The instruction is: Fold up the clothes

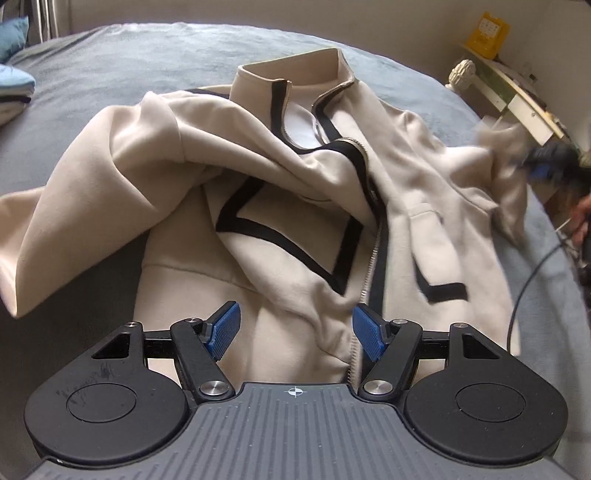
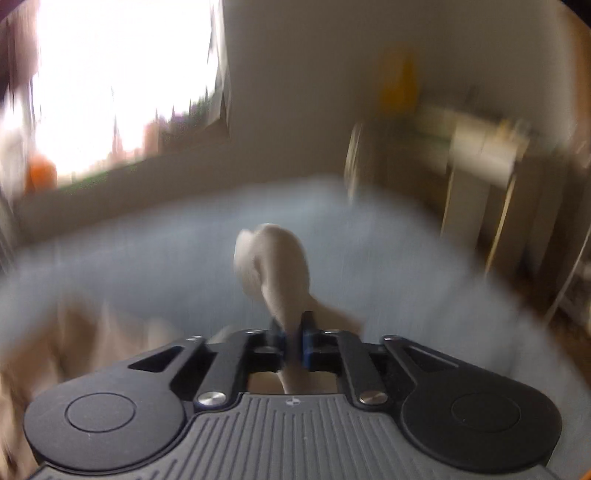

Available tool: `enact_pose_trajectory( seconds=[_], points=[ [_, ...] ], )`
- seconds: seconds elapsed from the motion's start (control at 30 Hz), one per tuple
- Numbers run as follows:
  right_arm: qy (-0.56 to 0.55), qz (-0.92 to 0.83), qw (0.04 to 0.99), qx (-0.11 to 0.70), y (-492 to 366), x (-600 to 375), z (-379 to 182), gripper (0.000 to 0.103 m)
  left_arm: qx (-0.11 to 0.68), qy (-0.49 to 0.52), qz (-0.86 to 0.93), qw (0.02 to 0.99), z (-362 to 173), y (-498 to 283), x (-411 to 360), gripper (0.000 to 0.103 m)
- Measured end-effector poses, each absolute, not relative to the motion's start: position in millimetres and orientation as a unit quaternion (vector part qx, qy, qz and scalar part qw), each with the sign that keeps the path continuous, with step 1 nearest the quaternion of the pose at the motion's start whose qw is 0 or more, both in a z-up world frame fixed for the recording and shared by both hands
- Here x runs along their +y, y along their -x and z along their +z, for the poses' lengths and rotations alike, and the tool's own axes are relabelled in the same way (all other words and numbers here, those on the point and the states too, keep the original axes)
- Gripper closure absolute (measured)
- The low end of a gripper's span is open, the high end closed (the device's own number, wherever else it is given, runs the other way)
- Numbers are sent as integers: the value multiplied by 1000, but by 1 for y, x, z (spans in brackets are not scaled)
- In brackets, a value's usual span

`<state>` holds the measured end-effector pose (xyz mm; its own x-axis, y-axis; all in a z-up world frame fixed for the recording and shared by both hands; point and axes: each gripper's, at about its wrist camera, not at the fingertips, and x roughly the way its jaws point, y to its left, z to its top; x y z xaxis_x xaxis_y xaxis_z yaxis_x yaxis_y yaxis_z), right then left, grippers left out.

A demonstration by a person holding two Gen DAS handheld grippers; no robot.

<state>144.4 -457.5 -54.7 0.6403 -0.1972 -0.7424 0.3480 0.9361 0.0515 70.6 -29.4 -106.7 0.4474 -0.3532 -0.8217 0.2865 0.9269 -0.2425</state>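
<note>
The left gripper hung spread above the jacket; the right gripper pinched its cloth.

One beige jacket on one grey bed. Two grippers: left, right. One yellow box far right; blue cushions far left, possibly two.
</note>
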Motion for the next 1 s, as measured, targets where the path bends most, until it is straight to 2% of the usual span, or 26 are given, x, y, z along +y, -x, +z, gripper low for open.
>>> enact_pose_trajectory(
  seconds=[0.07,0.17,0.23,0.3,0.33,0.4,0.47,0.7,0.73,0.77,0.8,0.83,0.87,0.9,0.93,1.0],
  points=[
    [-83,-170,874,447,-142,-447,-82,62,491,19,-180,852,-112,-74,-29,35],
    [-76,-189,892,403,-105,-429,-69,58,494,11,-169,853,-121,-81,-24,34],
    [-75,-160,918,356,-74,-412,-41,49,498,25,-170,850,-126,-84,-18,32],
    [-80,-102,939,320,-46,-390,-14,29,498,30,-173,849,-129,-85,-15,31],
    [-86,-62,943,314,-34,-378,-3,26,497,31,-173,850,-131,-85,-15,31],
    [-99,11,931,352,-29,-340,-4,18,495,35,-174,851,-133,-84,-13,30],
    [-112,82,909,392,-25,-301,-7,17,491,35,-174,853,-134,-83,-13,30],
    [41,99,894,435,-44,-175,-69,19,477,39,-179,860,-138,-79,-9,30],
    [44,91,891,442,-48,-173,-78,21,476,40,-180,860,-139,-79,-9,30],
    [43,83,888,451,-52,-173,-88,31,475,41,-180,860,-139,-78,-8,30],
    [42,75,884,459,-57,-173,-98,50,474,43,-181,861,-140,-78,-8,30],
    [42,66,881,467,-62,-174,-108,58,473,44,-182,861,-140,-78,-8,30],
    [17,59,882,468,-60,-183,-107,75,472,45,-182,861,-141,-78,-7,30],
    [-14,52,883,466,-57,-195,-105,87,471,46,-183,862,-141,-78,-7,30],
    [-33,46,888,456,-53,-205,-97,91,470,47,-183,862,-141,-78,-6,30],
    [-66,35,899,431,-45,-225,-79,94,468,50,-184,863,-142,-77,-6,30]
  ],
)
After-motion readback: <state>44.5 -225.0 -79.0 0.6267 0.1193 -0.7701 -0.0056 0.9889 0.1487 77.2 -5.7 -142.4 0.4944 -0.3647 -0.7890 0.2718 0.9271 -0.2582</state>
